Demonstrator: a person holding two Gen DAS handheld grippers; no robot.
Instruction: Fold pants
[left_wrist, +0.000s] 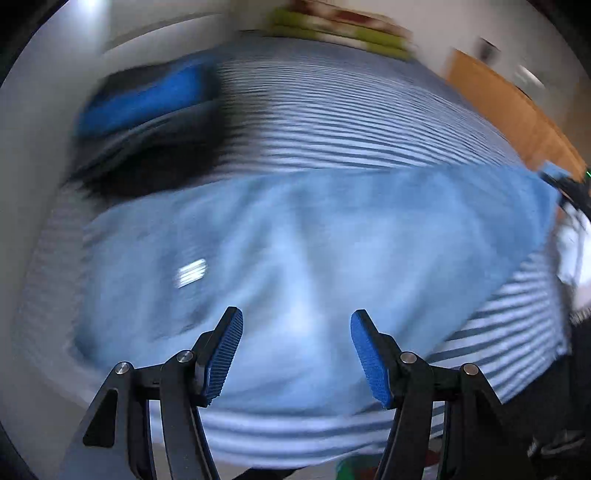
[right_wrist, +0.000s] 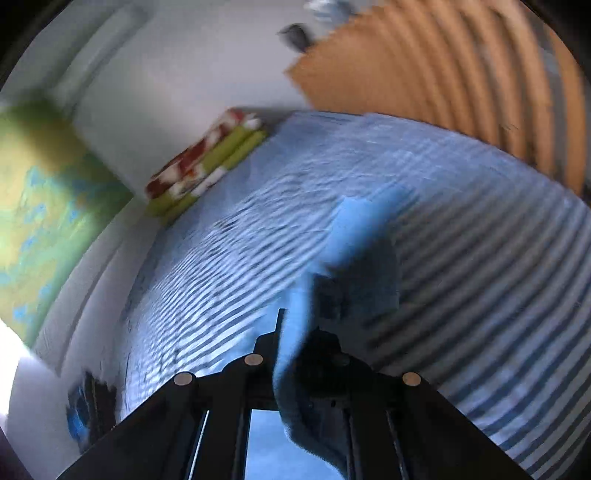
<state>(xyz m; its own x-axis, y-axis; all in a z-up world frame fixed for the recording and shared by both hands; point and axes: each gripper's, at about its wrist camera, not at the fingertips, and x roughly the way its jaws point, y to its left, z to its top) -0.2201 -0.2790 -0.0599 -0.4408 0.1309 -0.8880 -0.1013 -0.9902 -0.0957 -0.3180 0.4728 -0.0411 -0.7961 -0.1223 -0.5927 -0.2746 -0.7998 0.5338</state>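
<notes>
Light blue pants (left_wrist: 295, 240) lie spread across a blue-and-white striped bed (left_wrist: 351, 122), blurred by motion. My left gripper (left_wrist: 295, 332) hovers above them, open, with nothing between its blue pads (left_wrist: 225, 354). In the right wrist view my right gripper (right_wrist: 295, 332) is shut on a fold of the pants (right_wrist: 354, 236), and the cloth hangs over the jaws and hides the fingertips. Part of the fabric rises in front of the camera, above the striped bed (right_wrist: 480, 277).
A dark and blue bundle (left_wrist: 147, 122) lies on the bed's far left. Green and red-patterned folded bedding (right_wrist: 207, 162) sits at the head of the bed by a white wall. An orange wooden panel (right_wrist: 443, 66) borders the far side. A green-yellow picture (right_wrist: 44, 192) hangs left.
</notes>
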